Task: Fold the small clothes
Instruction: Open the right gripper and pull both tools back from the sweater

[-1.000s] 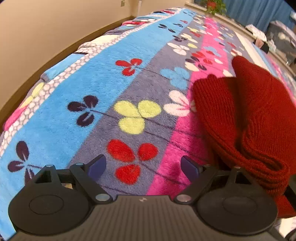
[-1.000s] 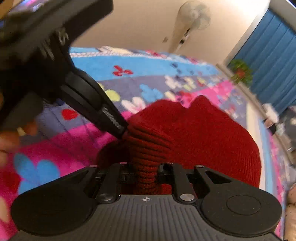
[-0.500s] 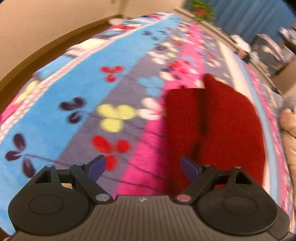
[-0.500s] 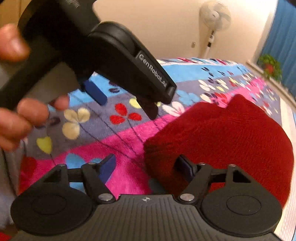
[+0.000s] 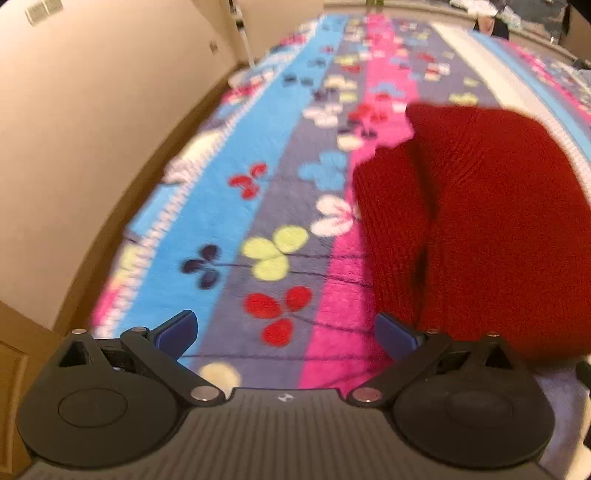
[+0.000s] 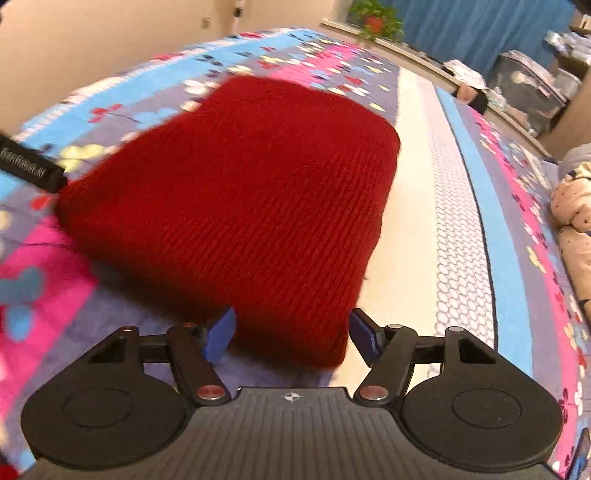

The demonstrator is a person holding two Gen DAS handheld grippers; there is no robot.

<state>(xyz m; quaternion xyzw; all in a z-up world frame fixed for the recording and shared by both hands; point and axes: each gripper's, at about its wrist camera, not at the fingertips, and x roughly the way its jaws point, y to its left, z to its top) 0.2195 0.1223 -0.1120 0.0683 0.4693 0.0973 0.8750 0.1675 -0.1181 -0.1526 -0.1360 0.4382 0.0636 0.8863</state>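
A dark red knitted garment (image 6: 236, 199) lies folded flat on the flowered blanket (image 6: 509, 295). It also shows in the left wrist view (image 5: 480, 229), to the right, with one layer lapped over another. My left gripper (image 5: 284, 328) is open and empty above the blanket, just left of the garment. My right gripper (image 6: 291, 334) is open with its blue pads on either side of the garment's near corner, not closed on it. A part of the left gripper (image 6: 33, 170) shows at the left edge of the right wrist view.
The bed's left edge runs along a beige wall (image 5: 92, 129). Blue curtains (image 6: 480, 26), a potted plant (image 6: 375, 18) and bags (image 6: 532, 92) stand beyond the far side. A pale patterned cloth (image 6: 576, 206) lies at the right edge.
My right gripper let go of the red garment's bunched edge and opened. The garment now lies flat and folded. Both grippers drew back and the left one moved aside to the left.
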